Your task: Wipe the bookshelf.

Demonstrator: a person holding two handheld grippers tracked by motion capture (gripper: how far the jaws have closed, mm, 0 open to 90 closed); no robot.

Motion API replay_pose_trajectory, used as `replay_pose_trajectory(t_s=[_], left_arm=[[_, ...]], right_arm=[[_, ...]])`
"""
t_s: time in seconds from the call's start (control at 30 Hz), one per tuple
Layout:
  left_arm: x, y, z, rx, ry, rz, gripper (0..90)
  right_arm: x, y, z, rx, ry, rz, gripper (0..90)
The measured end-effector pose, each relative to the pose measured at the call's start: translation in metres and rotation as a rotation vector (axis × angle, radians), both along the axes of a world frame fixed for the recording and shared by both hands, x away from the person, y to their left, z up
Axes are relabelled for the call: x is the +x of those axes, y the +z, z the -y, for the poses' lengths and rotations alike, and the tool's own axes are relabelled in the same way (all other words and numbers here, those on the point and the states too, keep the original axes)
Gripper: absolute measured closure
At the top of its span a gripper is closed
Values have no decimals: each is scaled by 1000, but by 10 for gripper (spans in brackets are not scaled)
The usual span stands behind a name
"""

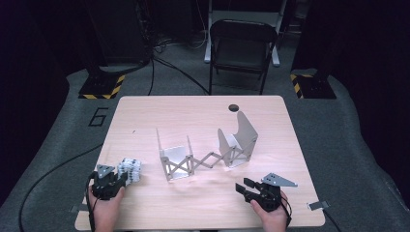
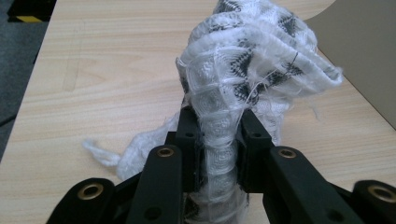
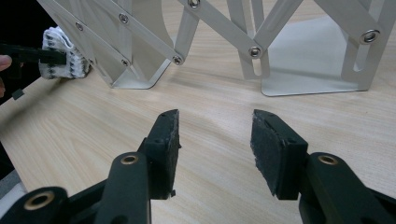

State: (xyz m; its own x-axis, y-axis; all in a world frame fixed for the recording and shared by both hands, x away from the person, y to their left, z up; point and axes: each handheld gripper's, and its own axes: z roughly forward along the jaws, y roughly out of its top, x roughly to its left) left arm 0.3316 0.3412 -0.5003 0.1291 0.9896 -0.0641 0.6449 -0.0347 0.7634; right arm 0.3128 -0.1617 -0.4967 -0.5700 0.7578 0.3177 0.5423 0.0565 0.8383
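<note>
One bundled knitted white cloth [image 2: 252, 70] pinched in left gripper [image 2: 217, 126].

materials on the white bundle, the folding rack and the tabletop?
White bundle: looks like knitted or woven cloth, white with dark pattern; loose threads and frayed edges show, left gripper clamps it. Folding rack: seems sheet metal, matte silver-grey, with riveted scissor links; could be painted, hard to tell. Tabletop: pale wood-grain surface, smooth, probably laminate rather than solid wood.
</note>
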Motion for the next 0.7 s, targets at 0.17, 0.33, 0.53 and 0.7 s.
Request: replay_pose_trajectory(t_s=[0.17, 0.33, 0.53, 0.7], left_arm=[[1, -1, 0, -9, 1, -4, 715], [0, 1, 3, -15, -4, 10, 644], [-3, 8, 6, -39, -10, 59, 476], [-8, 16, 7, -26, -14, 93, 389]], right_arm=[[0, -1, -1, 1, 0, -7, 514], [0, -1, -1, 1, -4, -14, 511], [1, -2, 0, 2, -6, -12, 506], [1, -2, 1, 0, -8, -5, 502]])
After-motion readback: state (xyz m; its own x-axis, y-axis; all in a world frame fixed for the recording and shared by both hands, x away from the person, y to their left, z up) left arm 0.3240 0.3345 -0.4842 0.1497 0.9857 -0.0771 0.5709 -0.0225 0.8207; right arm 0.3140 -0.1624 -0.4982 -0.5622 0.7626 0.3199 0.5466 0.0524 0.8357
